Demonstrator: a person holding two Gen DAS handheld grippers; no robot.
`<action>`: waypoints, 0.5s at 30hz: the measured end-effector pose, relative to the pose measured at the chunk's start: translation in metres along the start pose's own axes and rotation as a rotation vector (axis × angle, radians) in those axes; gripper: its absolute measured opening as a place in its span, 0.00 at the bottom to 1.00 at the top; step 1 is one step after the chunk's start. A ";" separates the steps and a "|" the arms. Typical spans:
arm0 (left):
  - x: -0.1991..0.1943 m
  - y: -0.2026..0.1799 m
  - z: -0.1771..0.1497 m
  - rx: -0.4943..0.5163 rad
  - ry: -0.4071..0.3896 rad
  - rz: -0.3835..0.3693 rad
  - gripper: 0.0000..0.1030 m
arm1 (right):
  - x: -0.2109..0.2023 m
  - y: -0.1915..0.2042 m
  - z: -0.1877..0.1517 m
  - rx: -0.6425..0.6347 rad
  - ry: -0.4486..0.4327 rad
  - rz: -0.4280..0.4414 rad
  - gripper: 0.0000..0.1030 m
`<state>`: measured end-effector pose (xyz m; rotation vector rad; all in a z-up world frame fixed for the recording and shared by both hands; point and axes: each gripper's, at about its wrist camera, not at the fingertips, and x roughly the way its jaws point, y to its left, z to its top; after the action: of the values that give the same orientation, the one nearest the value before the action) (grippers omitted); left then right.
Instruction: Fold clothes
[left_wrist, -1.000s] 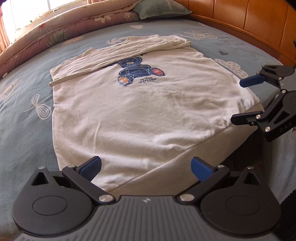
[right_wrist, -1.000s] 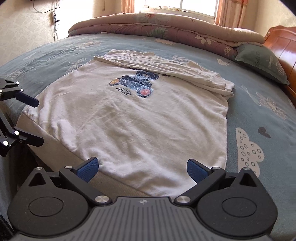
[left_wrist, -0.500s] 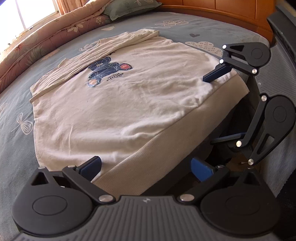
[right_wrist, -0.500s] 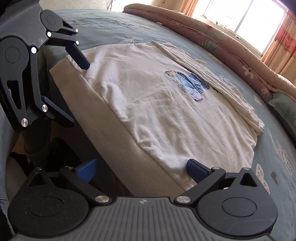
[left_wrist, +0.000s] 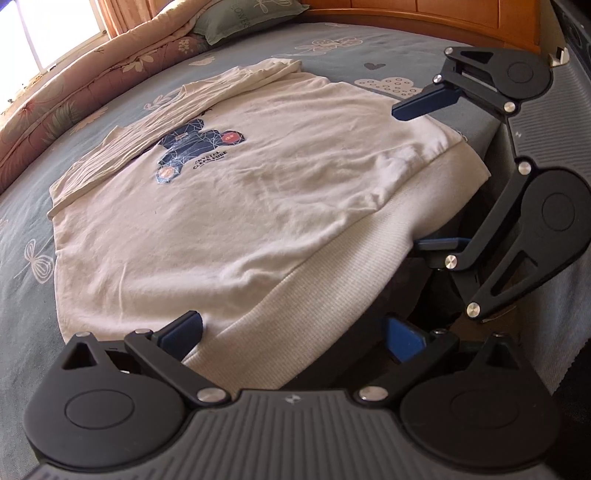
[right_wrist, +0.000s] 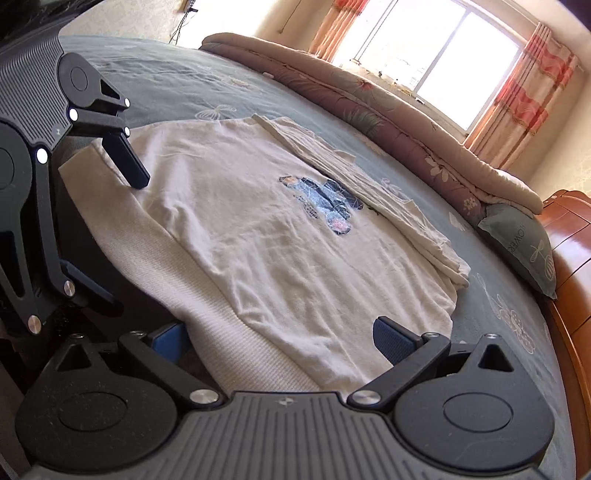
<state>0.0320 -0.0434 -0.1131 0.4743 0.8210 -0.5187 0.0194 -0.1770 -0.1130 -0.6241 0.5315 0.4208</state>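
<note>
A cream sweatshirt (left_wrist: 229, 221) with a blue bear print (left_wrist: 199, 151) lies flat on the bed, its sleeves folded across the far end. Its ribbed hem (left_wrist: 295, 310) hangs over the bed's near edge. My left gripper (left_wrist: 291, 332) is open at the hem's left corner, one finger on the cloth and the other below the edge. My right gripper (left_wrist: 432, 173) is open at the right corner, astride the hem in the same way. The right wrist view shows the sweatshirt (right_wrist: 258, 240), my right gripper (right_wrist: 282, 339) and my left gripper (right_wrist: 107, 221). Neither holds cloth.
The bed has a blue-grey sheet (left_wrist: 22, 266) with butterfly and cloud patterns. A rolled floral quilt (right_wrist: 388, 122) and a green pillow (right_wrist: 524, 247) lie along the far side. A wooden headboard (right_wrist: 569, 295) borders the bed. A dark gap (left_wrist: 436, 302) drops below the near edge.
Both grippers have swung in from in front of the hem to its two corners and rolled sideways, so each now straddles the hem. The sweatshirt has not moved.
</note>
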 end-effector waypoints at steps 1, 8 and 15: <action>0.000 0.000 0.002 0.004 -0.011 0.008 0.99 | -0.003 -0.002 0.002 0.007 -0.015 -0.006 1.00; -0.003 0.009 0.012 0.047 -0.081 0.114 0.99 | -0.005 -0.007 0.007 0.037 -0.023 0.001 1.00; -0.014 0.024 0.020 0.009 -0.123 0.111 0.99 | 0.005 -0.002 0.006 0.028 -0.001 0.019 1.00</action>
<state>0.0496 -0.0332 -0.0854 0.4889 0.6705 -0.4448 0.0263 -0.1743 -0.1109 -0.5923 0.5421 0.4304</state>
